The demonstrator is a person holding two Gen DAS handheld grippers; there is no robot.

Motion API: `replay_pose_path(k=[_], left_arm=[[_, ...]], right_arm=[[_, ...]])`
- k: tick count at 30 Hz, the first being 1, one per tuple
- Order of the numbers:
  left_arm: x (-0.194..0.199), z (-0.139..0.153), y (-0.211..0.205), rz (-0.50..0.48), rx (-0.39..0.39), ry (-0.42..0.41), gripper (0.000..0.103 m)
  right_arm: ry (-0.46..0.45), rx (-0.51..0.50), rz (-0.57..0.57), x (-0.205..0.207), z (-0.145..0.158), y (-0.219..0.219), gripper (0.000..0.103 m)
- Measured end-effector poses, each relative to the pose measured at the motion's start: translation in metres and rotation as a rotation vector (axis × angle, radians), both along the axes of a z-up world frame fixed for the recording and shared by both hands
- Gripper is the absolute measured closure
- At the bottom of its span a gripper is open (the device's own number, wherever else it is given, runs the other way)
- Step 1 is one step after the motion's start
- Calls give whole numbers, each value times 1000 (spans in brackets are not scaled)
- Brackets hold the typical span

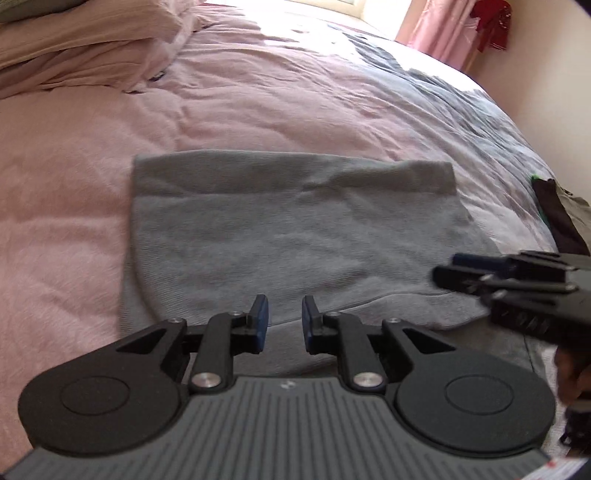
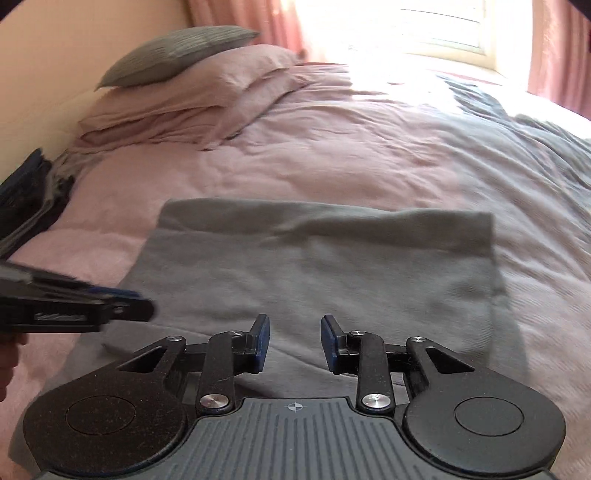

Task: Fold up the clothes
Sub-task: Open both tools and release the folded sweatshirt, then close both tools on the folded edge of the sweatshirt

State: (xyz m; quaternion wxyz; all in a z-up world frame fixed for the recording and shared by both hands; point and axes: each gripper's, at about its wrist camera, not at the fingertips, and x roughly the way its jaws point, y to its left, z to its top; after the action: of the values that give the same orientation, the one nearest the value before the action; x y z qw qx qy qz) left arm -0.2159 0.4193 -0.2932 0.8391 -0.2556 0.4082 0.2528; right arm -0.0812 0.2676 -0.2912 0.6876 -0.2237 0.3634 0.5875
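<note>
A grey folded garment [image 1: 291, 236] lies flat on the pink duvet [image 1: 258, 99] — both tongs just above its near edge. The left gripper [image 1: 284, 320] stands slightly parted, the right gripper [image 2: 294, 343] wider — both empty.

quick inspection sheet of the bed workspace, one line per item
surface: pink duvet on the bed, rumpled.
job's things: grey garment folded flat, squared.
clutter: dark clothes at the bed's edge; pink pillows with a grey pillow on top.
grippers: left claw and right claw both open, empty, over the garment's near edge.
cables: nothing seen.
surroundings: pink curtains, bright window.
</note>
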Motion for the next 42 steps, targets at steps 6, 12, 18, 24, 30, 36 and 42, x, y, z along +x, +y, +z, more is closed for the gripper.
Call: replay_pose_path(k=[6,12,18,24,30,36,42], left_arm=[[-14,-36,-17,-6,43,102,84],[-64,-35,-8,70,-45,131,88],[-98,-17,26,234,-203,-34,84],[-77,-30,40,167,-190,76,83],[-83,-6,72,166,-107,66,81],[-58,2,119,171,-92,-25,75],[-34,-7,171,169,-66,-67,65]], right_arm=[[-73,-54,59,16,-39,-34,75],[-32,-141,6,54,-23,-66,75],[356,-70,-275,119,-11,-82,75],[433,-208,-238,142,-7,-63,75],[214,-213,-249,182,21,-49,75],[222,-116,-272,208,10,-16,74],[173,-76,-238,249,-4,30,74]])
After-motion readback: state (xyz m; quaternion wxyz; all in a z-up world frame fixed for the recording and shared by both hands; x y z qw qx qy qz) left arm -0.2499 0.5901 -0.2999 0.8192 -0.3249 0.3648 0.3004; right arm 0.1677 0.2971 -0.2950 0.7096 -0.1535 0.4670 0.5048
